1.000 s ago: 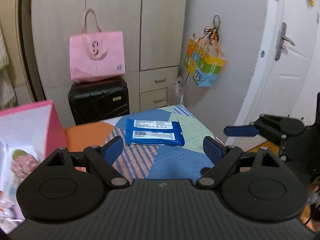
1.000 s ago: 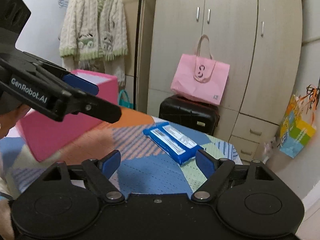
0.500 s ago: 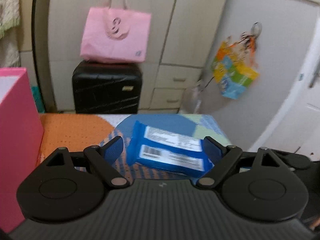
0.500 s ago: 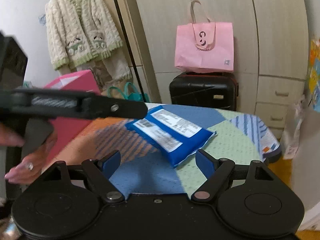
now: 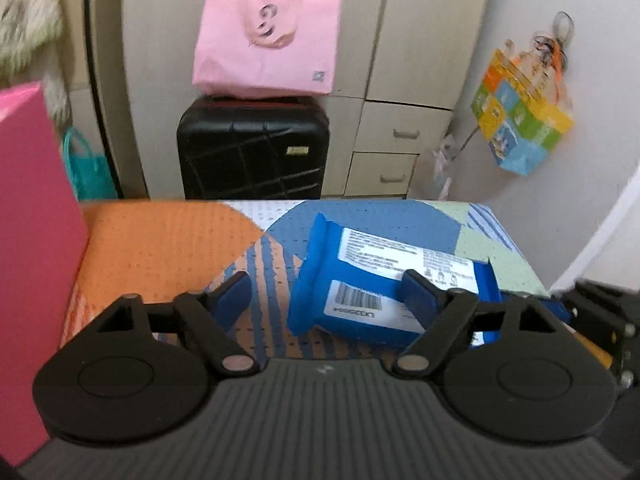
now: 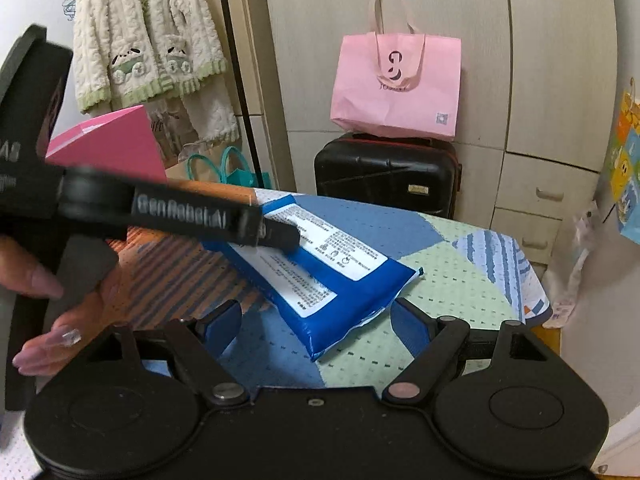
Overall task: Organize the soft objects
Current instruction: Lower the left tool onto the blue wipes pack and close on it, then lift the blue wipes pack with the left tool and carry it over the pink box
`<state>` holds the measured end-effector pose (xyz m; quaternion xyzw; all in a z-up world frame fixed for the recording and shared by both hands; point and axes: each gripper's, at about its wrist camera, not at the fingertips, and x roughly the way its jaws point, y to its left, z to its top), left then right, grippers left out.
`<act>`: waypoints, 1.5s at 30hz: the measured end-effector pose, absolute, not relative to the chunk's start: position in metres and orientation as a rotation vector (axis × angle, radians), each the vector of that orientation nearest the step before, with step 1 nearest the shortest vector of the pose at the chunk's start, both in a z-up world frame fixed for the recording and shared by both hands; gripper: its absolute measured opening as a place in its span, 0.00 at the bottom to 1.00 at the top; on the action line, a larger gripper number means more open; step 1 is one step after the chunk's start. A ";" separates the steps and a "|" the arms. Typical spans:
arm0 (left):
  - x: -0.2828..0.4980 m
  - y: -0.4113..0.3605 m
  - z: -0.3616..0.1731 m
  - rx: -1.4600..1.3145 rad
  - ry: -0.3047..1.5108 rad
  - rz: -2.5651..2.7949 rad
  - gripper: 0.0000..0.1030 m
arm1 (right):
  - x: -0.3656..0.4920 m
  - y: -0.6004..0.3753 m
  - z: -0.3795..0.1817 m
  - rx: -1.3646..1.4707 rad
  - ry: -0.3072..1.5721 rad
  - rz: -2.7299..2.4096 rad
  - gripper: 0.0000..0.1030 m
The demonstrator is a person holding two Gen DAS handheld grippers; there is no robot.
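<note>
The left hand-held gripper [image 5: 326, 294] has dropped closer; its jaws are closing, the blue wipes pack [image 5: 384, 280] partly between them, pads not yet pressing. The right hand-held gripper [image 6: 316, 322], also nearer than a second ago, is closing around the pack's near corner without contact. The pack lies flat on the patchwork-covered bench [image 5: 160, 240], beside the pink box [image 5: 32, 240].

"GenRobot.AI" in white on left gripper [image 6: 280, 236] arm; blue wipes pack [image 6: 320, 272] label print too small to read.
</note>
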<state>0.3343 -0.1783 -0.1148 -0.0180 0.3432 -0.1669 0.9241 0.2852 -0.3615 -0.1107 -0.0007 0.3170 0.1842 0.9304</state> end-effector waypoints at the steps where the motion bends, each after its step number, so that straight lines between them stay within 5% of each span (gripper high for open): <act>1: 0.335 -0.177 -0.114 -0.069 0.723 -0.369 0.56 | 0.286 -0.362 -0.111 0.002 0.648 0.372 0.72; 5: 0.332 -0.181 -0.111 -0.064 0.761 -0.428 0.50 | 0.285 -0.356 -0.113 -0.039 0.633 0.350 0.59; 16: 0.306 -0.181 -0.091 -0.070 0.735 -0.483 0.50 | 0.270 -0.354 -0.106 -0.039 0.563 0.323 0.46; 45: 0.137 -0.104 -0.048 -0.015 0.675 -0.550 0.53 | 0.098 -0.269 -0.049 -0.140 0.537 0.255 0.47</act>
